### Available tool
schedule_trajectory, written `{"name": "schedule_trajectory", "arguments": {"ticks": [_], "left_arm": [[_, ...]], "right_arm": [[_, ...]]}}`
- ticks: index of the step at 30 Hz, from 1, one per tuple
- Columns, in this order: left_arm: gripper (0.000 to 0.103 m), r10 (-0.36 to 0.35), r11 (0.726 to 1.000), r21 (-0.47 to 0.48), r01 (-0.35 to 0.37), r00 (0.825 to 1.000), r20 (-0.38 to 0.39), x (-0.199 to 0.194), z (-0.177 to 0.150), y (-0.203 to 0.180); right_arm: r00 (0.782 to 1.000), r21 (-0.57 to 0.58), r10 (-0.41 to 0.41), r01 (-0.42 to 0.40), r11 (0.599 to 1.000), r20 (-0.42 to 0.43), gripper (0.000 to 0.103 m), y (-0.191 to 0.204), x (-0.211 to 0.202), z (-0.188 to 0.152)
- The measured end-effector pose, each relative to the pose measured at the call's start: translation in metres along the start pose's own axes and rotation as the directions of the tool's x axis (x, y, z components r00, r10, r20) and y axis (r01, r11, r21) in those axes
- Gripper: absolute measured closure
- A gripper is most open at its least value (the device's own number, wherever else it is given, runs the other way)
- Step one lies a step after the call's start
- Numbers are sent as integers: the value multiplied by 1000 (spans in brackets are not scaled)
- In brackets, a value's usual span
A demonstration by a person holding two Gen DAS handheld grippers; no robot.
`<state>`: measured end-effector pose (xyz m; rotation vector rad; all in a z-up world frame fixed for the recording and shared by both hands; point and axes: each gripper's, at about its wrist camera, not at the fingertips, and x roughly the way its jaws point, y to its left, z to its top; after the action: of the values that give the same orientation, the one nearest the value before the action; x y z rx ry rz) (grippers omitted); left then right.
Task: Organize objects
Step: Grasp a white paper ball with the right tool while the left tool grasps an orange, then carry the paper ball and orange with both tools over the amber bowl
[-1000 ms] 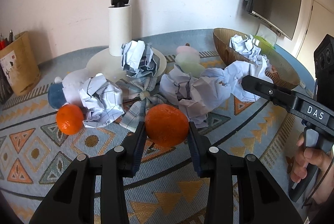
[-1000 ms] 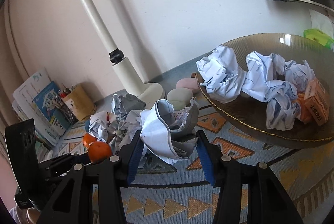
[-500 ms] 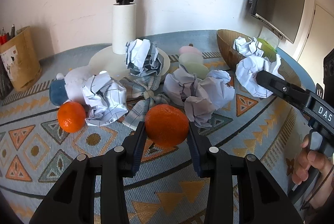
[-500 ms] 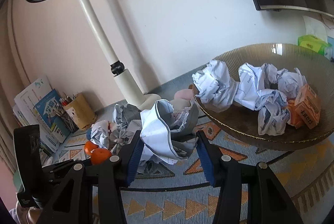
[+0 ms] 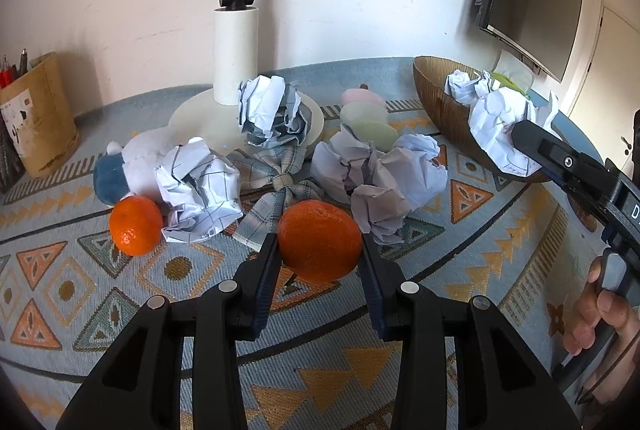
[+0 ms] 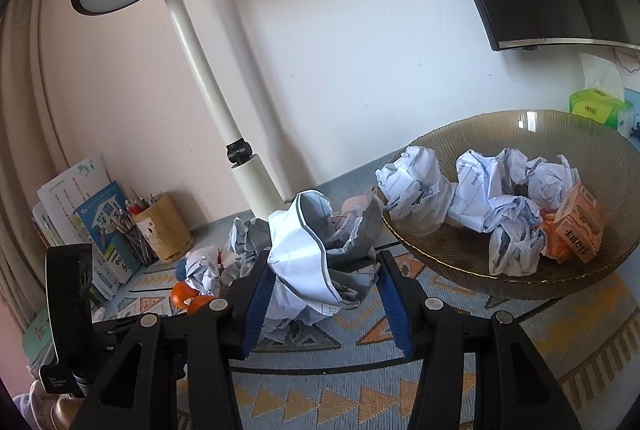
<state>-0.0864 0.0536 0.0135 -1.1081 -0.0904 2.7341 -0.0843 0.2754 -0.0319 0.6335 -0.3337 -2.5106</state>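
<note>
Two hand-held grippers work over a desk (image 5: 360, 370) covered with a blue cloth patterned in orange triangles. At its far edge stands a white desk lamp (image 6: 208, 85) on a round base. By the right edge sits a wide brown ribbed glass bowl (image 6: 452, 262) holding several crumpled paper balls (image 6: 480, 201) and an orange carton (image 6: 580, 226). More crumpled white paper (image 5: 384, 185), a plaid cloth bow (image 5: 280, 185) and a white-and-blue plush toy (image 5: 128, 165) lie in the middle of the desk. The right gripper (image 6: 324, 294) has its fingers closed on a crumpled white-and-grey paper wad (image 6: 320, 254), held above the cloth just left of the bowl. The left gripper (image 5: 318, 258) has its fingers clamped on a large orange tangerine (image 5: 320, 246) nearer the front edge. One smaller tangerine (image 5: 134, 226) rests beside the plush toy.
</note>
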Motion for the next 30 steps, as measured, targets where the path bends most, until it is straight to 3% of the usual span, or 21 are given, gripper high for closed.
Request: {"name": "schedule_trajectory", "arguments": {"ticks": [21, 30], "left_arm": [[67, 29, 1000, -12, -29, 1000, -9, 2, 1, 2], [67, 54, 997, -51, -52, 998, 34, -8, 1, 9]], "right_arm": [[999, 18, 25, -25, 1000, 43, 53, -3, -8, -1], [999, 40, 37, -38, 998, 37, 53, -5, -9, 2]]}}
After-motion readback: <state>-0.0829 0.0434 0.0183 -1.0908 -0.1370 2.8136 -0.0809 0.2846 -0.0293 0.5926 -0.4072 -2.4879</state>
